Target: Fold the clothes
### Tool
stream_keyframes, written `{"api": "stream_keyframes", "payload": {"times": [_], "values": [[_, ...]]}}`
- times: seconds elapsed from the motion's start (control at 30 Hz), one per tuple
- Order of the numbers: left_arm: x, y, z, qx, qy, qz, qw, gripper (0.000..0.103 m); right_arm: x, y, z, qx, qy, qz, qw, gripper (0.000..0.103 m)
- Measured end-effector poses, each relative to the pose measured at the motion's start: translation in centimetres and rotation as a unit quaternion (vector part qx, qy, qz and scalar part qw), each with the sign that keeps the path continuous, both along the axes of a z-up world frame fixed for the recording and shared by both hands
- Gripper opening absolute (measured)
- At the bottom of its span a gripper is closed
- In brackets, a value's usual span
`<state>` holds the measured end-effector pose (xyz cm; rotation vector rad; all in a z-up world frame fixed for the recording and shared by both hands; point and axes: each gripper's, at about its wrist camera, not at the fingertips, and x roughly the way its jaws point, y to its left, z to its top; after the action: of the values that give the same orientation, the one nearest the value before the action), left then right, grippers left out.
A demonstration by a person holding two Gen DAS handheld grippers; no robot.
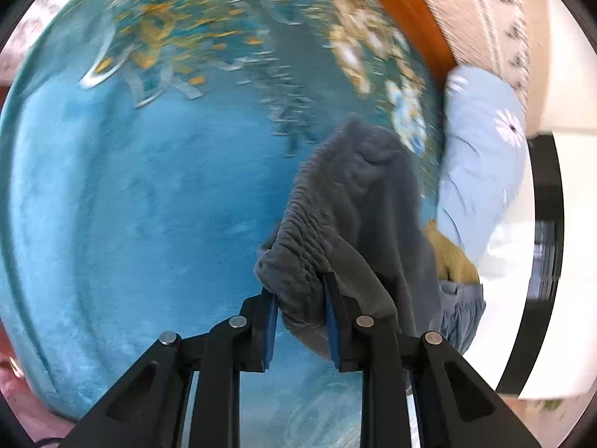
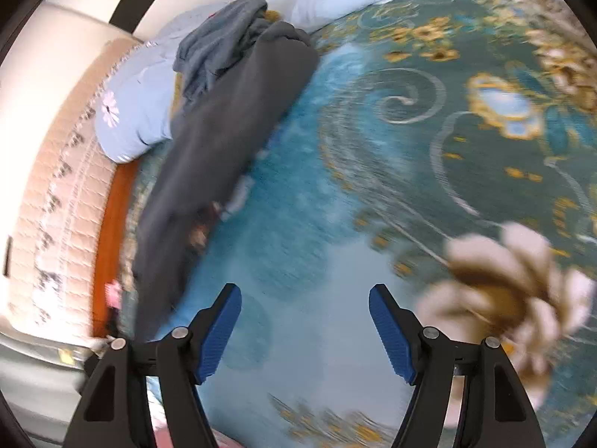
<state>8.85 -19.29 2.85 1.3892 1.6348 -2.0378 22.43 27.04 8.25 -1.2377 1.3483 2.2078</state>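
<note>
A dark grey garment (image 1: 350, 201) with a gathered elastic waistband hangs over the blue bedspread. My left gripper (image 1: 300, 298) is shut on its bunched waistband edge, the blue pads pressing the cloth from both sides. In the right wrist view the same dark grey garment (image 2: 224, 127) stretches from a heap of clothes at the upper left toward the lower left. My right gripper (image 2: 306, 330) stands open above the bedspread, with nothing between its fingers and the garment off to its left.
A blue bedspread with gold flowers (image 2: 447, 112) covers the bed. A light blue flowered pillow (image 1: 481, 156) lies at the edge beside an orange bed frame (image 1: 406, 11). A blue-grey garment (image 2: 220, 44) and a mustard cloth (image 1: 451, 257) sit in the heap.
</note>
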Motion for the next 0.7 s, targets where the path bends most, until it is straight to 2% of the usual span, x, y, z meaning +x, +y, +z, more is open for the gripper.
{"api": "stream_keyframes", "payload": {"times": [0.2,0.27,0.43,0.53,0.57,0.63,0.67,0.7], "values": [[2.2,-0.5,-2.8,-0.025,-0.003,-0.002,0.9997,0.024,-7.2,1.9,-1.5,-0.067,0.042,-0.045,0.996,0.074],[0.6,-0.4,-2.9,-0.024,0.001,-0.002,0.9997,0.024,-9.4,2.5,-2.1,-0.077,0.048,-0.06,0.994,0.074],[-0.3,-0.2,-2.3,-0.068,0.008,-0.04,0.9969,0.025,-13.9,3.9,-5.4,-0.113,0.017,-0.11,0.987,0.074],[-0.2,-0.1,-1.9,-0.082,0.01,-0.049,0.9954,0.025,-15.4,4.2,-6.5,-0.123,0.02,-0.134,0.983,0.072],[0.1,0.0,-1.8,-0.084,0.012,-0.049,0.9952,0.025,-15.9,4.3,-6.7,-0.126,0.019,-0.14,0.982,0.069],[0.2,0.0,-1.6,-0.088,0.014,-0.05,0.9948,0.025,-16.7,4.6,-7.2,-0.135,0.014,-0.152,0.979,0.054],[0.2,0.0,-1.6,-0.09,0.015,-0.051,0.9946,0.025,-17.1,4.7,-7.4,-0.139,0.011,-0.158,0.977,0.035],[0.2,0.1,-1.6,-0.091,0.015,-0.052,0.9944,0.025,-17.5,4.9,-7.4,-0.143,0.007,-0.165,0.976,0.02]]}}
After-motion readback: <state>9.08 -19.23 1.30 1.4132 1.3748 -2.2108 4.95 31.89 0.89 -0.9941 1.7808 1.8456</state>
